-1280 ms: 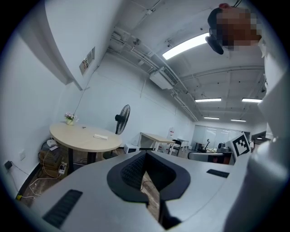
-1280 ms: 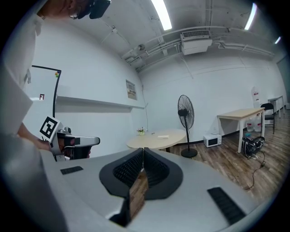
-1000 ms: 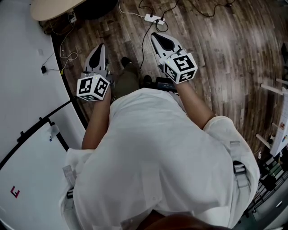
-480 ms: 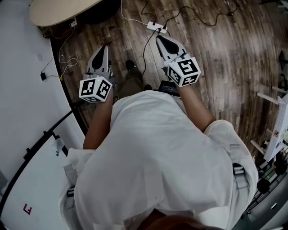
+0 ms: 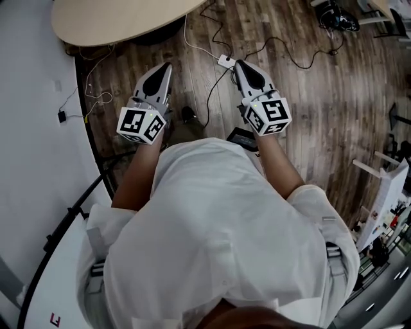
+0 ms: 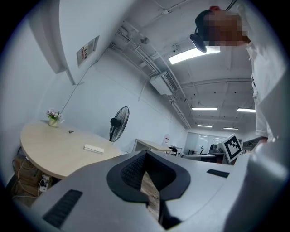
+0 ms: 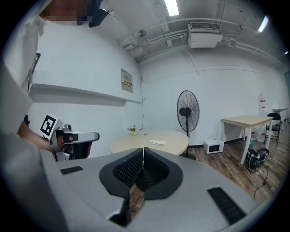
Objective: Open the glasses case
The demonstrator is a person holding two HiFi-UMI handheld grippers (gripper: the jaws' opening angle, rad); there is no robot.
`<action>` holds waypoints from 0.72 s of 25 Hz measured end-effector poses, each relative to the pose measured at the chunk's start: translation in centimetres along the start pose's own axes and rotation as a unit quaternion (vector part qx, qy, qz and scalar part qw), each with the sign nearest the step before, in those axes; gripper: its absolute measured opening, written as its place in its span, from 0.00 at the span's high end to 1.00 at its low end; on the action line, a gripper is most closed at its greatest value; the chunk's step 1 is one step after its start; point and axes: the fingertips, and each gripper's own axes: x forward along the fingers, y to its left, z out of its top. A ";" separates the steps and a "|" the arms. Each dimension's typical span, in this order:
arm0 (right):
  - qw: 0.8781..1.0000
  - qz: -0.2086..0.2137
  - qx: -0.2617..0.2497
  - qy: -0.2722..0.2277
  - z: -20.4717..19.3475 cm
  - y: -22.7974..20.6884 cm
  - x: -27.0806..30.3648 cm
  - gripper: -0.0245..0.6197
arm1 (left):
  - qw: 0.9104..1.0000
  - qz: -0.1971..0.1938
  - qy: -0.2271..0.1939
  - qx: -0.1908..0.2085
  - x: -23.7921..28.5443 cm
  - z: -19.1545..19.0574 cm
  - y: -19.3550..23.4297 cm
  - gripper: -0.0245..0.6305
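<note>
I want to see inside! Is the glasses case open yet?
Not yet. Nothing looks done: the flat white box, maybe the case, lies untouched on the round beige table. The left gripper and the right gripper are shut, holding nothing. Remaining: reaching it, opening it.

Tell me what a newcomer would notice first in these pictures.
The left tongs and right tongs, both shut and empty, each with a black-and-white marker cube, hang over the wooden floor in the head view. Ahead stands a round pale table, with a standing fan near it in the right gripper view.
</note>
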 end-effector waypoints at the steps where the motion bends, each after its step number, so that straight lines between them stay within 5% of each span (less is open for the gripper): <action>1: 1.000 0.000 -0.002 -0.002 0.6 0.1 1.0 0.92 | 1.000 -0.001 -0.002 0.004 0.3 0.4 0.9 0.94; 13: 0.999 -0.007 -0.039 -0.022 6.3 0.2 7.0 0.92 | 0.997 0.071 -0.030 0.002 2.2 4.4 9.9 0.94; 18: 0.999 -0.007 -0.043 -0.029 6.8 -0.6 9.0 0.92 | 0.997 0.066 -0.035 -0.005 2.9 4.3 11.4 0.94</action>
